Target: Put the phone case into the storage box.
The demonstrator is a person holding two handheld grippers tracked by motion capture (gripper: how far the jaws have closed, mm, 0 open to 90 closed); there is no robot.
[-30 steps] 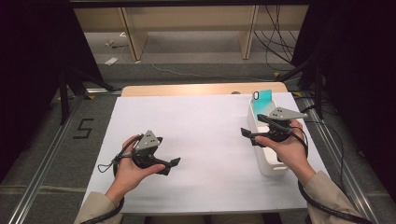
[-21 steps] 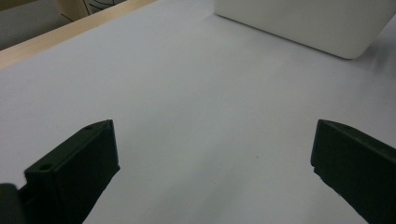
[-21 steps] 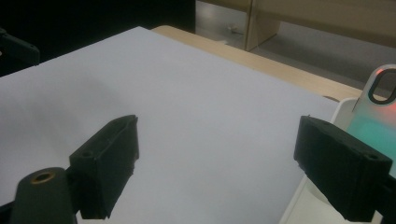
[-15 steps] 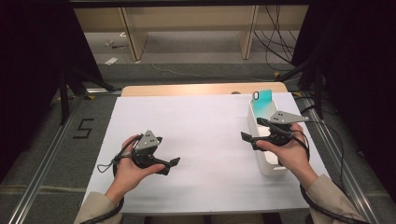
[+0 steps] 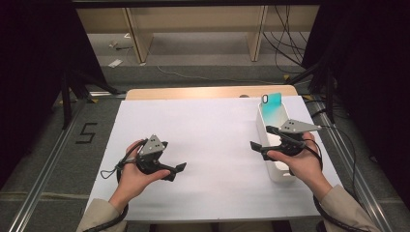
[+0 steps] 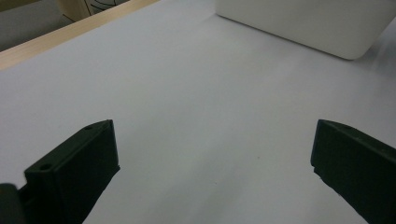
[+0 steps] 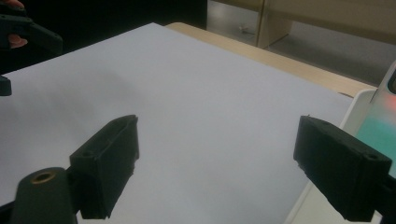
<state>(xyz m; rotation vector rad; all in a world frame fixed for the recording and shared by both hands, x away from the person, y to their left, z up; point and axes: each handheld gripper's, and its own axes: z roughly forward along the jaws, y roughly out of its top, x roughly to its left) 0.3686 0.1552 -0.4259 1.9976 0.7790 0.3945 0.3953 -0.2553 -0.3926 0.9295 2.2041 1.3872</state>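
My left gripper [image 5: 176, 170] rests low over the white sheet [image 5: 212, 145] at the near left, held in a hand and pointing right. In the left gripper view it [image 6: 214, 135] is open, with only bare sheet between its jaws. My right gripper [image 5: 261, 137] hovers at the right, pointing left across the near half of a long white tray [image 5: 275, 171]. Seen through its own camera it [image 7: 217, 126] is open and holds nothing. A teal card-like item [image 5: 271, 104] with a dark oval hole leans upright at the tray's far end.
The white sheet covers most of a wooden table [image 5: 193, 92]. The tray's side wall [image 6: 308, 23] lies ahead of the left gripper. Metal rails [image 5: 43, 169] run along both sides of the table. Shelving legs and cables [image 5: 285, 43] stand on the floor beyond.
The right gripper has drifted slightly toward the person's side over the tray. The left gripper has stayed put.
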